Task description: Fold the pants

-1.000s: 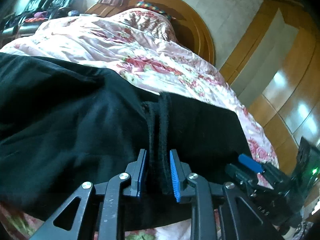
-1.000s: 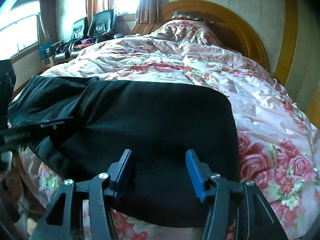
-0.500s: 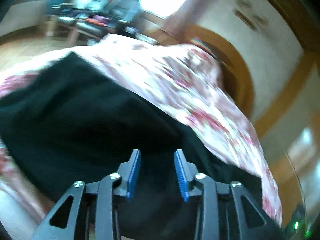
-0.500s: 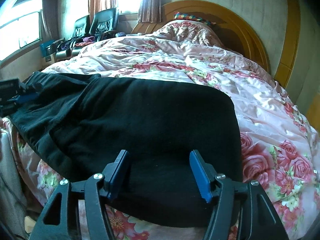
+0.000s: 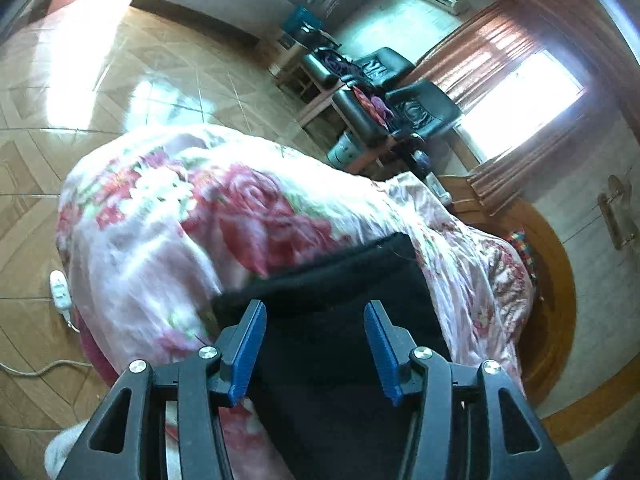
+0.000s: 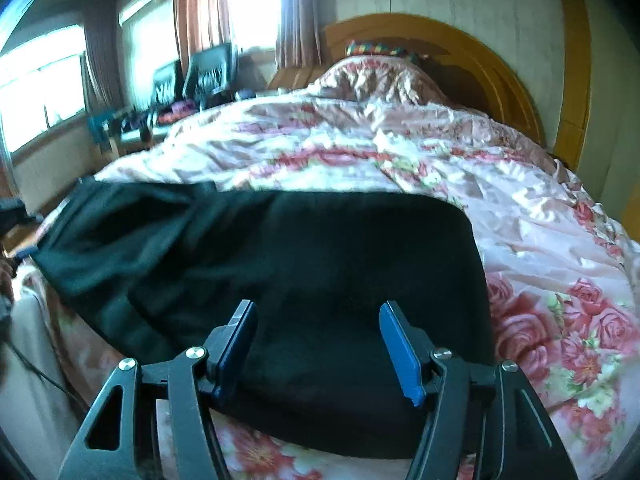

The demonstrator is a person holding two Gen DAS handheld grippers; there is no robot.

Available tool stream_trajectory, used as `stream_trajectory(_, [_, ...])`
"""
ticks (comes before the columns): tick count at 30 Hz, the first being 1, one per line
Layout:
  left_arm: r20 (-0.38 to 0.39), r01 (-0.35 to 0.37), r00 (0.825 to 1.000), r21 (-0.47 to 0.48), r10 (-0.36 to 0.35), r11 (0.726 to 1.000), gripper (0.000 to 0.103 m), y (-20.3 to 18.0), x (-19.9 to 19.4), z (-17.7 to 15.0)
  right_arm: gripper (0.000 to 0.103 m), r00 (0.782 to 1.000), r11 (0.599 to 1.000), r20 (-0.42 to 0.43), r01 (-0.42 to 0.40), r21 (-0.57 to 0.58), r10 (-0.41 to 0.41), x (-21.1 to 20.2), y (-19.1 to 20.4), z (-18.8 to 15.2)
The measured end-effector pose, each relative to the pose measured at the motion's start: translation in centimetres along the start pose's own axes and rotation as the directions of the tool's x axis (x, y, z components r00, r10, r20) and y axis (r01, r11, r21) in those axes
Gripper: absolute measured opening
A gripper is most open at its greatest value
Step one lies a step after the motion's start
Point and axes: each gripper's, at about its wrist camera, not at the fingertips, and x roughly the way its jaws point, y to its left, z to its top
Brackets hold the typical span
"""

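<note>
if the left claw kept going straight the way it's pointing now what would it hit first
Most likely the black pants: they fill the space between and just ahead of the open left claw, whose jaws have just been opening with nothing pinched. Beyond their far edge lies the floral quilt. Depth is hard to judge.

Right wrist view: black pants [image 6: 304, 280] lie spread across a floral quilt [image 6: 540, 240], one end folded into a rounded block nearest the camera. The right gripper [image 6: 320, 348] hovers over that block, jaws apart, its blue pads [image 6: 400, 356] clear of the cloth. Behind: wooden headboard [image 6: 500, 72], curtains [image 6: 192, 12], black chairs [image 6: 208, 68].
</note>
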Motion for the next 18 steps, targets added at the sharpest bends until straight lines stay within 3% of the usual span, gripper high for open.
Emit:
stream_trajectory(3, [0.046, -0.041, 0.998, 0.046, 0.039, 0.998, 0.052, -0.6, -0.5, -0.4, 0.057, 0.998, 0.998, 0.029, -0.057, -0.018, 0.057, -0.3, 0.9, 0.7])
stream_trajectory(7, [0.104, -0.109, 0.989, 0.080, 0.101, 0.991, 0.052, -0.7, -1.2, -0.8, 0.053, 0.992, 0.990, -0.025, -0.127, -0.066, 0.126, 1.2, 3.0, 1.1])
stream_trajectory(11, [0.051, -0.126, 0.991, 0.087, 0.122, 0.988, 0.052, 0.1, -0.5, -0.2, 0.052, 0.980, 0.982, -0.142, -0.157, -0.101, 0.142, 4.0, 4.8, 0.7])
stream_trajectory(15, [-0.014, -0.151, 0.988, 0.107, 0.153, 0.983, 0.053, 0.1, 0.4, -0.5, 0.053, 0.979, 0.984, -0.144, -0.158, -0.080, 0.145, 4.4, 4.7, 0.3])
stream_trajectory(18, [-0.011, -0.128, 0.992, 0.054, 0.129, 0.990, 0.053, 0.5, -0.5, -0.7, 0.053, 0.978, 0.984, -0.139, -0.165, -0.061, 0.156, 4.3, 4.3, 0.2])
